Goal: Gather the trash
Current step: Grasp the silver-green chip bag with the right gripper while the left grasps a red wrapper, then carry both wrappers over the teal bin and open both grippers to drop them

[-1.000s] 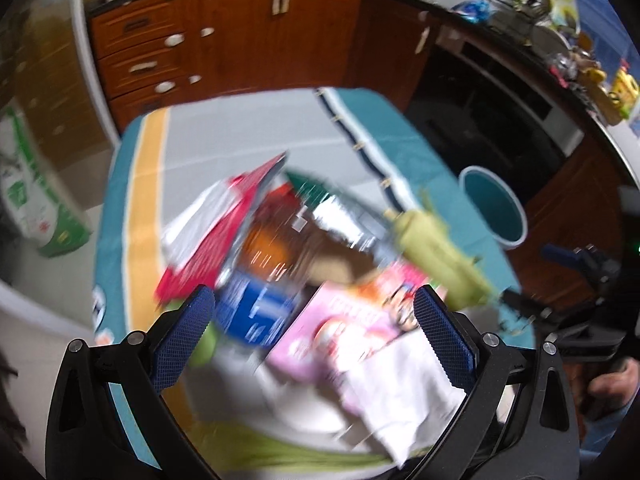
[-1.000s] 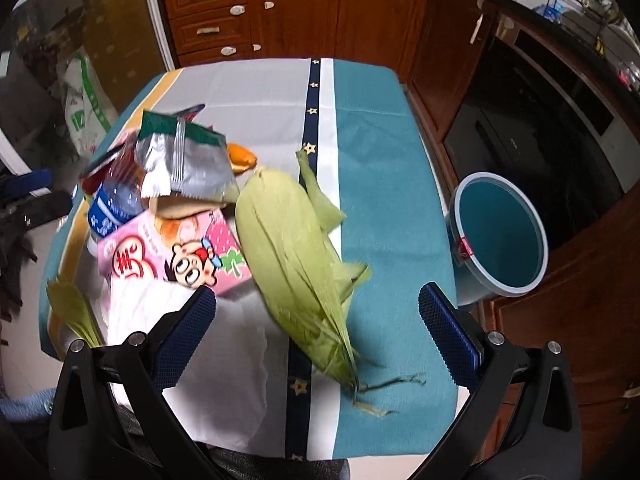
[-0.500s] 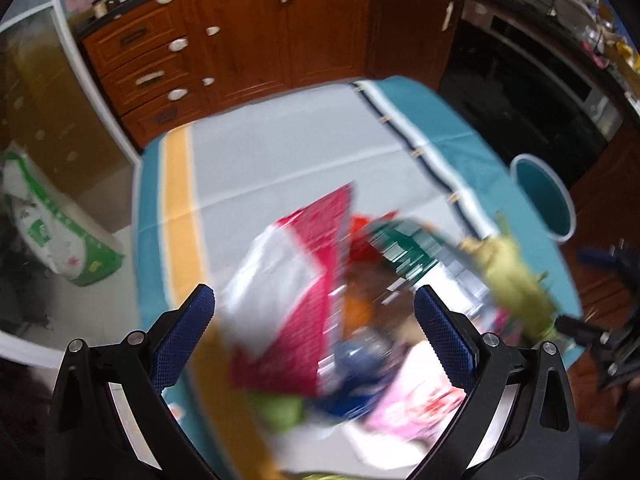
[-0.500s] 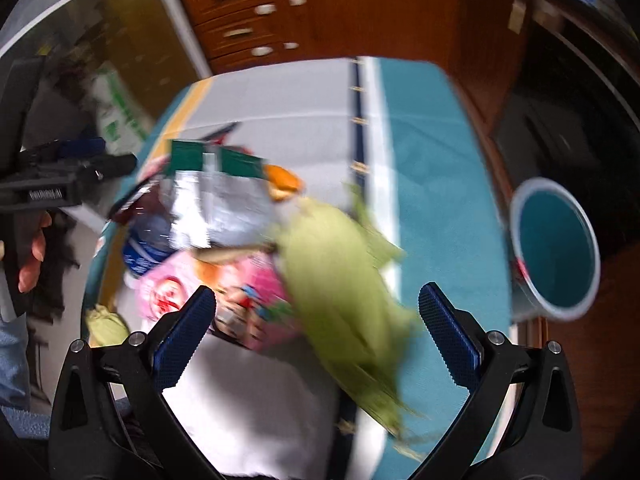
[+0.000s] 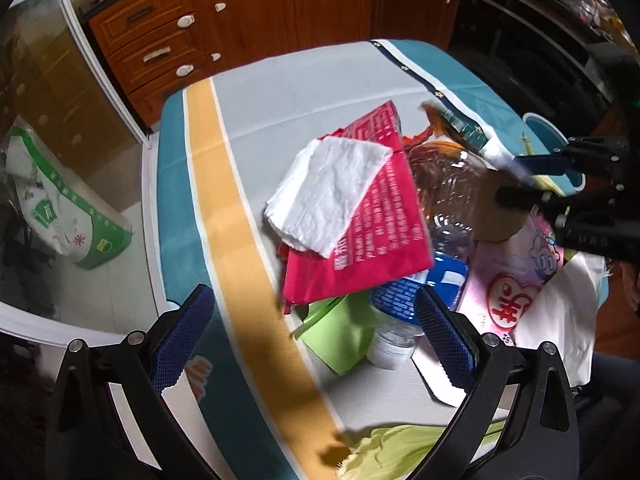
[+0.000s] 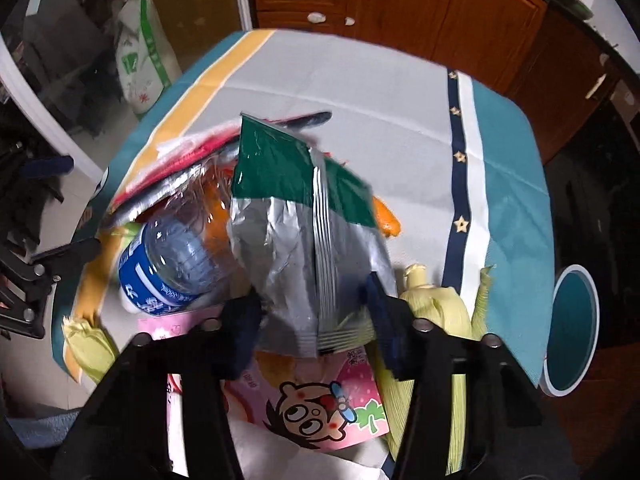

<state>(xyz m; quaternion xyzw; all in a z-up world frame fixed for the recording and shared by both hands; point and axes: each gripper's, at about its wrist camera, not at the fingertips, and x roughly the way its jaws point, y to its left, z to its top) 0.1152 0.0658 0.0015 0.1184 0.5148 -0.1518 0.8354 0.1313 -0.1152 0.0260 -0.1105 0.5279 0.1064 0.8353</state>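
Note:
A heap of trash lies on the striped tablecloth [image 5: 248,96]: a red packet [image 5: 372,216] with a white tissue [image 5: 328,192] on it, a clear bottle with a blue label [image 6: 168,264], a silver and green foil bag [image 6: 304,240], a pink cartoon packet [image 6: 320,408], corn husks [image 6: 436,312]. My right gripper [image 6: 312,308] has narrowed around the lower end of the foil bag, jaws on either side of it. My left gripper [image 5: 312,332] is open and empty above the near left of the heap.
A teal waste bin [image 6: 572,328] stands on the floor off the table's right edge. Brown cabinets [image 5: 248,12] line the back. A green and white sack [image 5: 60,208] leans on the floor at the left. A green scrap [image 5: 340,332] and bottle cap lie near my left gripper.
My right gripper moved forward and left over the heap and narrowed its jaws around the foil bag. My left gripper swung left, then settled over the red packet and tissue.

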